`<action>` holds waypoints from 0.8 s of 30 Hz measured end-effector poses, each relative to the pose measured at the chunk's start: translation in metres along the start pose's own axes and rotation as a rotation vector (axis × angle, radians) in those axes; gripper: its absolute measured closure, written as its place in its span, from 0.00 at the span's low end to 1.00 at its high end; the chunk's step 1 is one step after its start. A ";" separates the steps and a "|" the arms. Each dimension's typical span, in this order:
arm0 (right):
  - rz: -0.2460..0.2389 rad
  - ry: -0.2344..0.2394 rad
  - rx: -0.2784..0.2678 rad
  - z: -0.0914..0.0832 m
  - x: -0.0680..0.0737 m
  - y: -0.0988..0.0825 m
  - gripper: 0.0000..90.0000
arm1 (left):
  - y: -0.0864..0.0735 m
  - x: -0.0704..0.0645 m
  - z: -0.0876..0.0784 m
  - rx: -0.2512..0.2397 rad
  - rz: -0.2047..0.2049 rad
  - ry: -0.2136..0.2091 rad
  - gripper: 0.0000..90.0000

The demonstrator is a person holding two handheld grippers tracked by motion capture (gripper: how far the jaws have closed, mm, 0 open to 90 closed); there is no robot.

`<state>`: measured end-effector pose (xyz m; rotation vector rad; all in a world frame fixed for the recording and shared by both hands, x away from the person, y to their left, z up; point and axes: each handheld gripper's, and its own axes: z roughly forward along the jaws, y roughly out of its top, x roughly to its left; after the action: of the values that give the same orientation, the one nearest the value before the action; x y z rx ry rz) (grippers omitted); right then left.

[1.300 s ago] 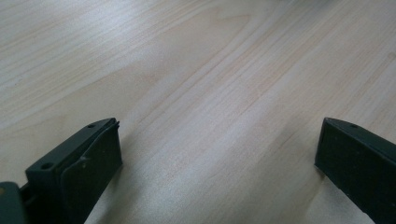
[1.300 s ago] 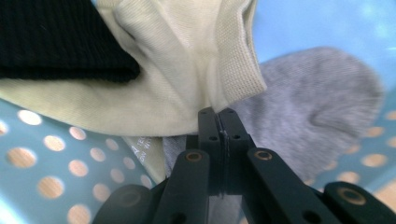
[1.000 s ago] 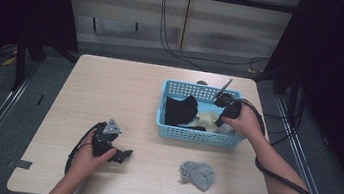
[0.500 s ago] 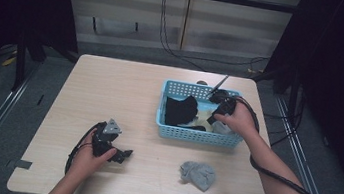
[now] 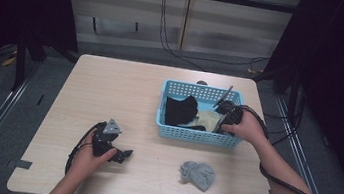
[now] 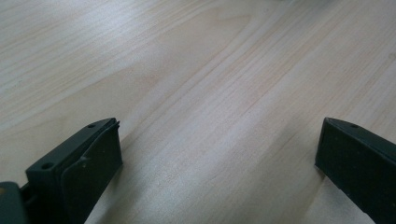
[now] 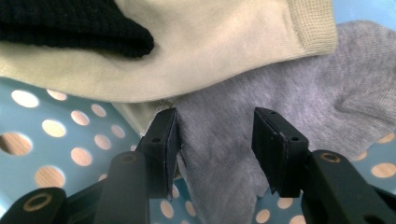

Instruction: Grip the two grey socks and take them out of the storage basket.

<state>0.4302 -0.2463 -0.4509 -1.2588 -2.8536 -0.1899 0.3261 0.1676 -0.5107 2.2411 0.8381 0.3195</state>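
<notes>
**A:** So your right gripper [image 7: 215,140] is down in the blue perforated plastic basket [image 5: 195,134], jaws partway apart and just been opening, with the grey knit sock [image 7: 280,107] lying between them. Pads aren't pressing it, so I'd call that let go, not a grip.

**B:** Yeah, looks like you're dropping socks into the basket. The grey one sits on the floor at 3 o'clock of the cream ribbed-cuff sock [image 7: 187,51], partly tucked under it; the black knit sock [image 7: 70,21] lies on top at 11.

**A:** And your left gripper [image 6: 217,158]?

**B:** Spread wide, nothing between, parked on the light wooden table [image 6: 196,70], probably just waiting. The second crumpled grey sock [image 5: 197,174] lies at 6 o'clock of the basket, likely next.
</notes>
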 end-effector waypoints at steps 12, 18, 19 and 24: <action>0.048 0.055 0.008 0.013 -0.008 -0.001 0.77 | 0.000 0.000 0.000 0.006 0.009 -0.002 0.00; 0.047 0.055 0.014 0.010 -0.007 0.000 0.92 | 0.000 0.001 0.000 0.007 0.009 -0.001 0.00; 0.038 0.039 0.019 0.009 -0.005 0.001 0.93 | 0.000 0.001 0.000 0.007 0.010 -0.001 0.00; 0.028 0.014 0.010 -0.010 -0.005 0.005 0.93 | 0.000 0.000 0.000 -0.002 -0.004 -0.002 0.00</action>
<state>0.4369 -0.2480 -0.4408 -1.2896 -2.8194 -0.1829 0.3260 0.1673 -0.5109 2.2375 0.8408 0.3160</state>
